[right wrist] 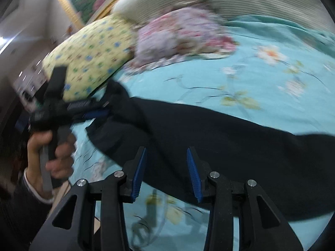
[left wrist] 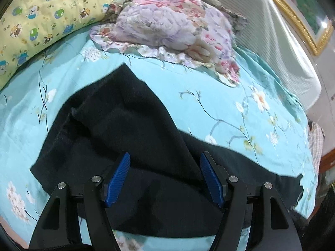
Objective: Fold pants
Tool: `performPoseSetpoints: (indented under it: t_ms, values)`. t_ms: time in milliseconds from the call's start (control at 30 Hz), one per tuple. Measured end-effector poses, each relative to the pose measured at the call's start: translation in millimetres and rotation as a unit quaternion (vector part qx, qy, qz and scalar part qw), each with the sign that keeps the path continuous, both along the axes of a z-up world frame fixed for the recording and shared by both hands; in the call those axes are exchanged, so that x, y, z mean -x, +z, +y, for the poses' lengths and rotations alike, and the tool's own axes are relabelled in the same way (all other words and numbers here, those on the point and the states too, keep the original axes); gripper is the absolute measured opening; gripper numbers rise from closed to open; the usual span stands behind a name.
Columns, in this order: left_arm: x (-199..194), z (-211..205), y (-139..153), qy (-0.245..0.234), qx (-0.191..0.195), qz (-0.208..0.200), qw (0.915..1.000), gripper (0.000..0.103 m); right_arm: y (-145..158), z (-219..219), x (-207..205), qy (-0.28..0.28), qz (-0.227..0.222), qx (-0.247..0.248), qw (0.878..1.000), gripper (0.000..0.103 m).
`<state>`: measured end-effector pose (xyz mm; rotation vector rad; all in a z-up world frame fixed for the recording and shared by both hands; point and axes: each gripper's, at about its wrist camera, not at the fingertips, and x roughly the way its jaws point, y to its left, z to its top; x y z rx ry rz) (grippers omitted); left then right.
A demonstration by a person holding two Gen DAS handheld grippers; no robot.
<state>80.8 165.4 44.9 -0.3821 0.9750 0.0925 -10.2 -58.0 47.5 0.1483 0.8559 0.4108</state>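
Dark navy pants point(left wrist: 117, 129) lie spread on a turquoise floral bed sheet point(left wrist: 209, 96), one part folded over toward the far left and one leg running to the right. My left gripper point(left wrist: 165, 177) is open and empty just above the pants' near part. In the right wrist view the pants point(right wrist: 219, 138) stretch across from left to right. My right gripper point(right wrist: 166, 173) is open and empty over their near edge. The left gripper point(right wrist: 92, 113), held by a hand, shows blurred at the pants' left end.
A yellow bear-print pillow point(left wrist: 41, 21) and a pink floral pillow point(left wrist: 171, 27) lie at the head of the bed. A striped white headboard point(left wrist: 272, 41) and a gold-framed picture point(left wrist: 303, 16) stand behind. The bed's edge drops off at right point(left wrist: 314, 146).
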Motion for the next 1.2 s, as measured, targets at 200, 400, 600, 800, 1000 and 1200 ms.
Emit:
performPoseSetpoints:
  t_ms: [200, 400, 600, 800, 1000, 1200]
  values:
    - [-24, 13, -1, 0.031, 0.001, 0.028, 0.9991, 0.070, -12, 58, -27, 0.087, -0.010, 0.035, 0.996, 0.041]
    - [-44, 17, -8, 0.047, -0.004, 0.051, 0.9976, 0.070, -27, 92, -60, 0.131, -0.013, 0.074, 0.989, 0.041]
    - [-61, 22, -24, 0.064, 0.000, 0.076, 0.9950, 0.070, -43, 103, -85, 0.150, -0.006, 0.111, 0.982, 0.041]
    - [-72, 24, -33, 0.069, -0.002, 0.088, 0.9937, 0.069, -52, 108, -100, 0.161, -0.005, 0.122, 0.979, 0.038]
    - [-78, 21, -39, 0.062, -0.031, 0.089, 0.9935, 0.036, -60, 103, -110, 0.154, 0.006, 0.129, 0.980, 0.008]
    - [-62, 29, -31, 0.058, -0.006, 0.062, 0.9964, 0.009, -48, 100, -101, 0.152, 0.000, 0.105, 0.983, 0.006]
